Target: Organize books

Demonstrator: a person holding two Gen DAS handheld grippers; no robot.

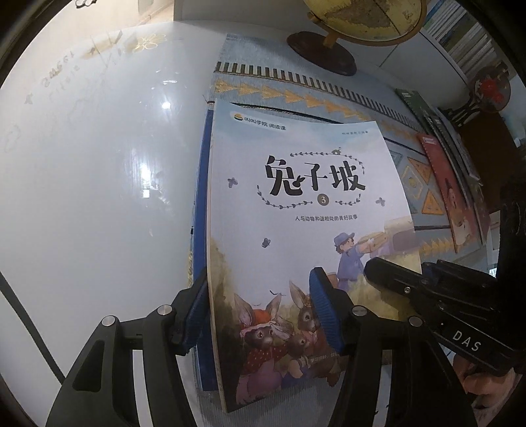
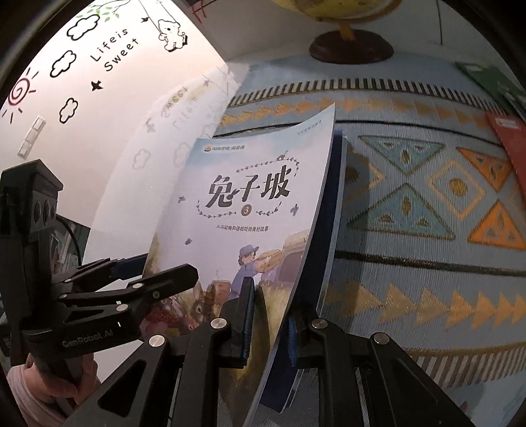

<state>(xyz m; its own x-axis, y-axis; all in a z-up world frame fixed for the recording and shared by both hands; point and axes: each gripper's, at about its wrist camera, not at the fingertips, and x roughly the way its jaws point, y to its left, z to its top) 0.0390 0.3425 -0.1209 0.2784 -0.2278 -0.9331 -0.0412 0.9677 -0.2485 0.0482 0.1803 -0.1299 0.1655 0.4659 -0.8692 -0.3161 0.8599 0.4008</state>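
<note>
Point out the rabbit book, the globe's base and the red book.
rabbit book [image 1: 296,230]: left wrist view, middle of its front cover.
globe's base [image 2: 351,49]: right wrist view, top of the dark round foot.
red book [image 1: 450,193]: left wrist view, its red cover.

Pale blue paperback picture book [image 1: 296,230] with black title lettering, brown rabbits and a blue-clad figure, dark blue book [image 1: 201,184] beneath, woven light-blue cloth [image 2: 411,262] patterned with orange and teal triangles, red book [image 1: 450,193] at its right edge, glossy white worktop [image 1: 98,180], yellow globe [image 1: 365,16] on dark brown base

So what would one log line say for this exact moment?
left fingers: straddling rabbit book, open | right fingers: clamped on rabbit book's edge | book: tilted over patterned mat
</note>
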